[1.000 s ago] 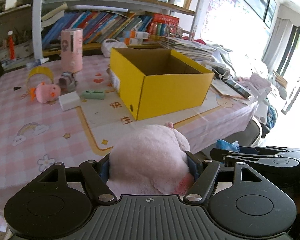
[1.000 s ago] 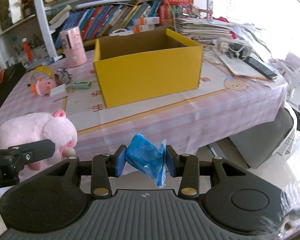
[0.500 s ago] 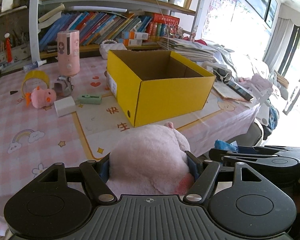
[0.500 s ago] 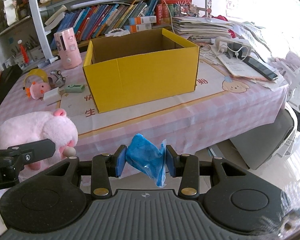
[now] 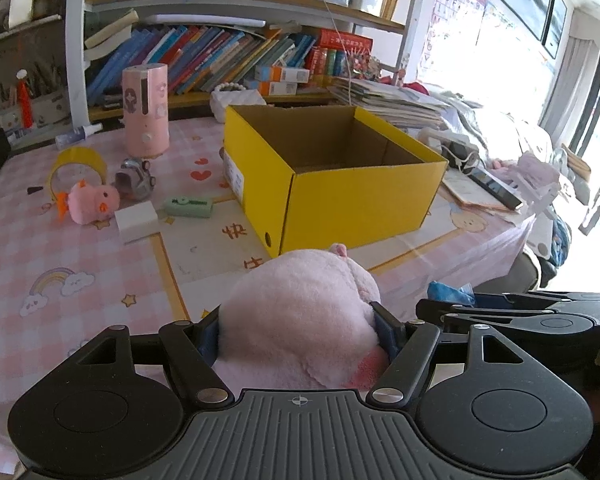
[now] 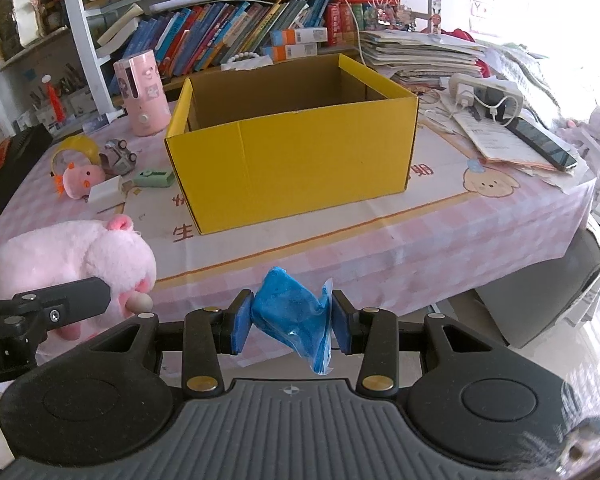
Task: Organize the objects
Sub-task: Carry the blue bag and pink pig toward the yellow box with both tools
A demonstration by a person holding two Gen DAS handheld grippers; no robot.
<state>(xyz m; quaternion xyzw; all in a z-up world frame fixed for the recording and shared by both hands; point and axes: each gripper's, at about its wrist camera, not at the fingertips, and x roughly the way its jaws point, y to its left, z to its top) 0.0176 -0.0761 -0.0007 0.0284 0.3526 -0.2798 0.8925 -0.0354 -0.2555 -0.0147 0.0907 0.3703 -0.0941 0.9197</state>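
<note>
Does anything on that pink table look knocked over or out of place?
Yes: the small pink chick toy lies on its side beside the yellow tape roll, and loose papers sprawl at the far right. The yellow box stands upright and empty.

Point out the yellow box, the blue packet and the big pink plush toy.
yellow box [image 6: 300, 160], right wrist view, on its front wall.
blue packet [image 6: 290, 312], right wrist view, on its middle, between the fingers.
pink plush toy [image 5: 300, 316], left wrist view, on its furry back.
</note>
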